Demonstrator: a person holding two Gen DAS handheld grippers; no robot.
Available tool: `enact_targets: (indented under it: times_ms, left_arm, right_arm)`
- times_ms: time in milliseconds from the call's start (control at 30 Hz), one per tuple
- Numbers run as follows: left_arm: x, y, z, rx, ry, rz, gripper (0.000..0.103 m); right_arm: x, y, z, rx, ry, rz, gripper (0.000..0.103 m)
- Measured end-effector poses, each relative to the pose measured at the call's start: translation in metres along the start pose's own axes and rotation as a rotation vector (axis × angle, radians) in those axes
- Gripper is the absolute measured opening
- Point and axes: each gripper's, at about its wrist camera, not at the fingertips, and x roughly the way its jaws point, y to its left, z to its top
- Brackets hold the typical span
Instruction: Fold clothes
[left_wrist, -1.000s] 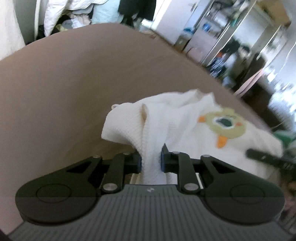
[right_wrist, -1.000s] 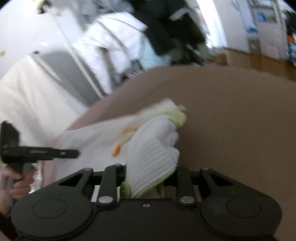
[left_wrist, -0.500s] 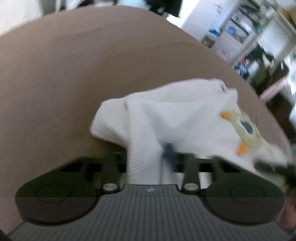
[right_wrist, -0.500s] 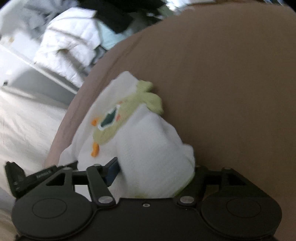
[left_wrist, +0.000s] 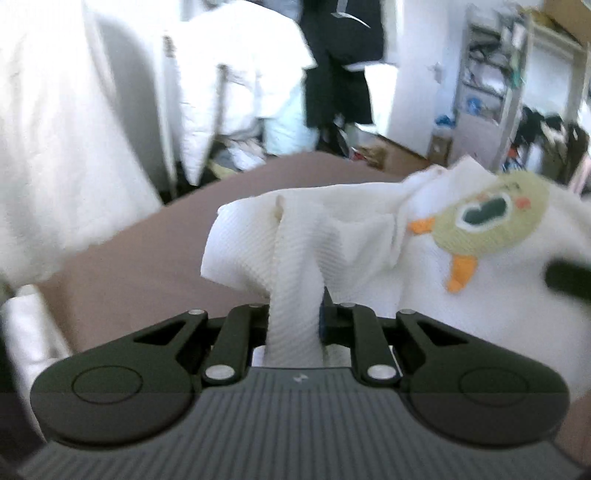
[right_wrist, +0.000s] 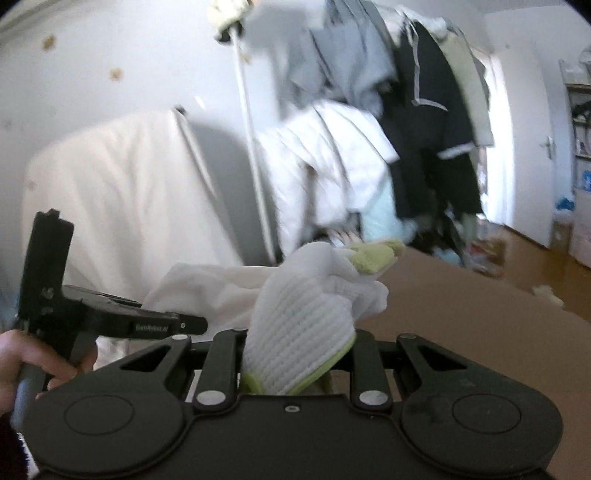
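Left gripper (left_wrist: 295, 317) fingertips are being hidden by the cloth bunched between them; the jaws are clamping a twisted fold of the white waffle-knit garment (left_wrist: 369, 236). Right gripper (right_wrist: 299, 354) is the same story: jaws are closing on a wad of the garment (right_wrist: 306, 314) with its lime-green hem (right_wrist: 373, 253) showing, fingertips buried in fabric. In the left wrist view the right gripper is showing only as a dark blurred bar (left_wrist: 569, 277) at the frame edge. Garment's lower part is cut off behind both gripper bodies, so I cannot tell whether it is touching the brown surface (left_wrist: 147, 258).

Versus half a second ago: both cameras are now pitching up, so the room is filling the upper frame instead of brown surface. The garment is being held up near the surface's far edge, stretched between the two grippers. The green monster patch (left_wrist: 491, 218) with orange horns is now sitting right of centre in the left view, and it is no longer visible in the right view.

Writing: the other gripper's finger in the right wrist view (right_wrist: 147, 325) is carrying white lettering, roughly "GenRobot AI"; it is blurred, so treat that as uncertain. A hand (right_wrist: 26, 358) is gripping its handle. Hanging clothes (right_wrist: 406, 110) behind are smeared by motion blur.
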Motion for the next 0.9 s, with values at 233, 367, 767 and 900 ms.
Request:
enact_targets:
  times_ms: [233, 367, 767, 900]
  left_arm:
    - [-0.087, 0.085, 0.021, 0.077, 0.007, 0.175, 0.015]
    - [-0.155, 0.175, 0.039, 0.008, -0.002, 0.284, 0.015]
    - [-0.162, 0.391, -0.003, -0.118, 0.304, 0.716, 0.042]
    - [-0.128, 0.437, -0.053, -0.152, 0.429, 0.726, 0.041]
  right_arm:
    - [0.038, 0.059, 0.014, 0.027, -0.008, 0.232, 0.027]
    - [0.064, 0.128, 0.026, -0.072, -0.013, 0.382, 0.027]
    - [0.240, 0.310, -0.014, 0.060, 0.483, 0.602, 0.052]
    - [0.258, 0.288, -0.073, 0.253, 0.539, 0.552, 0.054]
